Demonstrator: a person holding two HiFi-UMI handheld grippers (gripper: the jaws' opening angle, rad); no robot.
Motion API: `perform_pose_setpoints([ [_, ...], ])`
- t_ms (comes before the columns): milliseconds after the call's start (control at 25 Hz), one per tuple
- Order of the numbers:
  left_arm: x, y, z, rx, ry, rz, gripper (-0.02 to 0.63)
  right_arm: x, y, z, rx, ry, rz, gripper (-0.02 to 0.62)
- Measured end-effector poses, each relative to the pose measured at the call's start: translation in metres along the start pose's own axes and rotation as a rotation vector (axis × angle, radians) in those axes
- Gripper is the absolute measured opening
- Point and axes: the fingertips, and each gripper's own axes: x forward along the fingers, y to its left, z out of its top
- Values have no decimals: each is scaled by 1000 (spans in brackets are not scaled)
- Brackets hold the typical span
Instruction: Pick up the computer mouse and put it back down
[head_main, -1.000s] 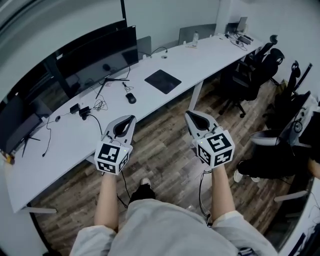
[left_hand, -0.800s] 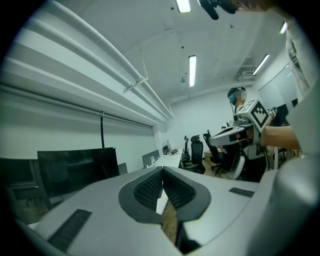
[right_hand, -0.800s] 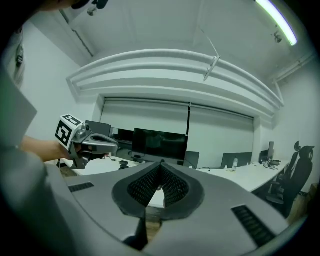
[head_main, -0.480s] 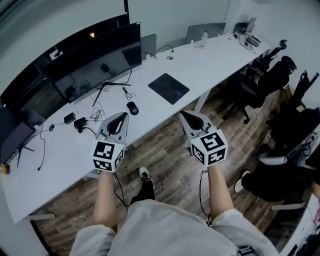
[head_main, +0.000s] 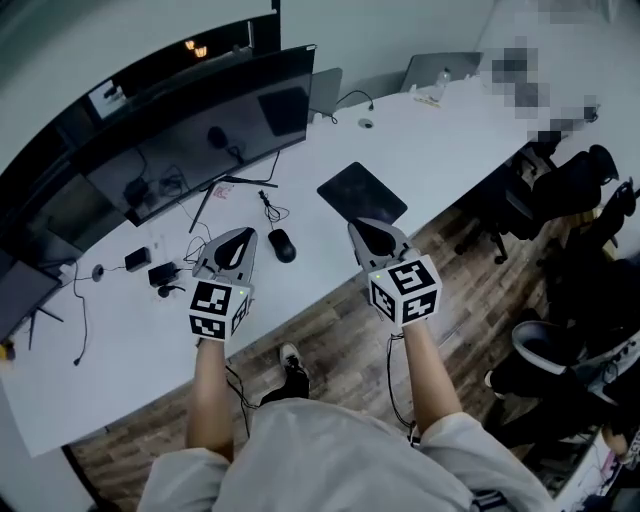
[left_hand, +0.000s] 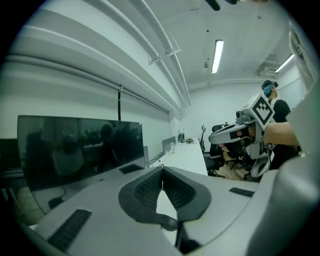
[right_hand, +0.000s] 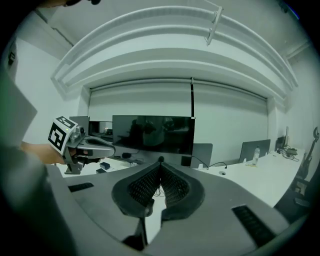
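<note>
Forward since a second ago, the left gripper (head_main: 243, 238) and right gripper (head_main: 358, 230) now hang over the near edge of the white table (head_main: 130, 330). A curved monitor (head_main: 200, 140) stands at 11 o'clock from the computer mouse (head_main: 283, 244), and a dark mouse pad (head_main: 362, 193) lies at 2 o'clock. Both pairs of jaws are together and empty. The mouse lies on the table between them, untouched, at 3 o'clock from the left tips.

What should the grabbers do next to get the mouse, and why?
Probably open the left gripper jaws. It and the right gripper are both shut and empty. The mouse lies untouched on the desk, between the two and nearer the left one's tips. Shut jaws could not take it.
</note>
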Motion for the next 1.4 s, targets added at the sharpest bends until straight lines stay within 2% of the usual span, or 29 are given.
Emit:
perform_pose_setpoints([
  [160, 22, 45, -22, -43, 33, 20, 18, 66, 3, -17, 23, 71, 29, 42],
  [280, 33, 71, -43, -74, 59, 36, 18, 109, 13, -40, 44, 141, 71, 97],
  [360, 39, 86, -58, -101, 75, 51, 18, 134, 20, -58, 54, 186, 100, 160],
  [480, 45, 96, -85, -145, 109, 65, 18, 164, 27, -93, 70, 269, 137, 244],
  [720, 48, 110, -135, -205, 194, 117, 18, 222, 42, -168, 97, 459, 183, 321],
  [880, 48, 109, -157, -236, 236, 158, 18, 246, 52, -212, 67, 561, 183, 381],
  [1120, 47, 98, -185, -286, 292, 198, 18, 272, 67, -255, 73, 645, 227, 413],
  [1240, 46, 94, -192, -297, 306, 202, 18, 277, 73, -272, 41, 682, 222, 413],
  [1400, 40, 97, -193, -297, 311, 207, 18, 285, 70, -286, -16, 672, 195, 334],
])
